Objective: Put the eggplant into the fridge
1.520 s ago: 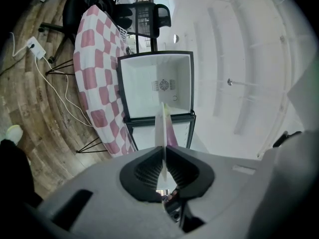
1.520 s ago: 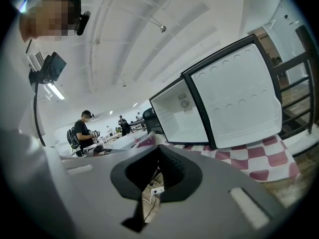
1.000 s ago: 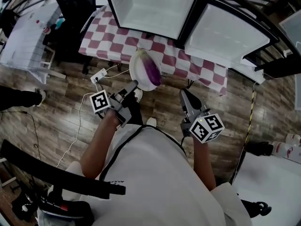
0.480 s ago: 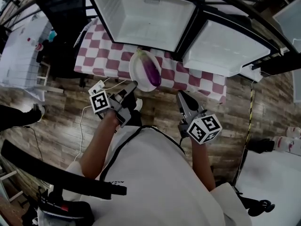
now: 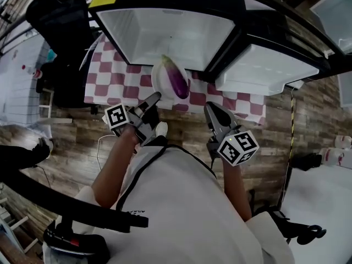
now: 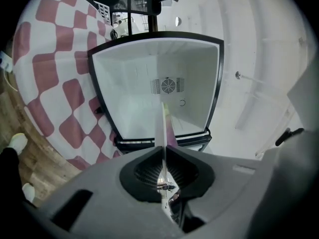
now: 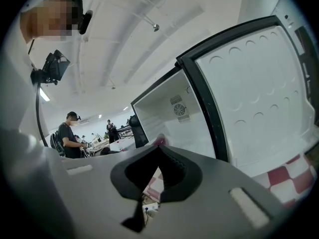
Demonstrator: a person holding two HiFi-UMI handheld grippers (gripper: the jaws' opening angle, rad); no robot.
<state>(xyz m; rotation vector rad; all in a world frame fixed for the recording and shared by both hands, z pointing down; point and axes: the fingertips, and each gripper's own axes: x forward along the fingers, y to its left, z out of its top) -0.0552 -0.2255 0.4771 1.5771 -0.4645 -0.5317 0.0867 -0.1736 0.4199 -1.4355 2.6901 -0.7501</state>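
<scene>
A purple eggplant point(image 5: 177, 81) lies on a white plate point(image 5: 160, 75), carried just in front of the open fridge point(image 5: 165, 34) and over the checkered table edge. My left gripper point(image 5: 155, 98) is shut on the plate's near rim. In the left gripper view the plate point(image 6: 163, 128) shows edge-on between the jaws, with a purple sliver of eggplant point(image 6: 171, 133) beside it and the fridge's white inside point(image 6: 134, 98) straight ahead. My right gripper point(image 5: 212, 110) is shut and holds nothing, to the right of the plate. In the right gripper view its jaws meet at the tips point(image 7: 159, 146).
The fridge door point(image 5: 269, 65) stands swung open at the right, with its white inner face point(image 7: 254, 93) showing. The fridge rests on a table with a red-and-white checkered cloth point(image 5: 110, 76). Wooden floor lies below. A person point(image 7: 67, 133) stands far off at the left.
Both grippers and the plate with the eggplant have moved forward towards the open fridge, which now looms closer. The left grip on the plate has held.
</scene>
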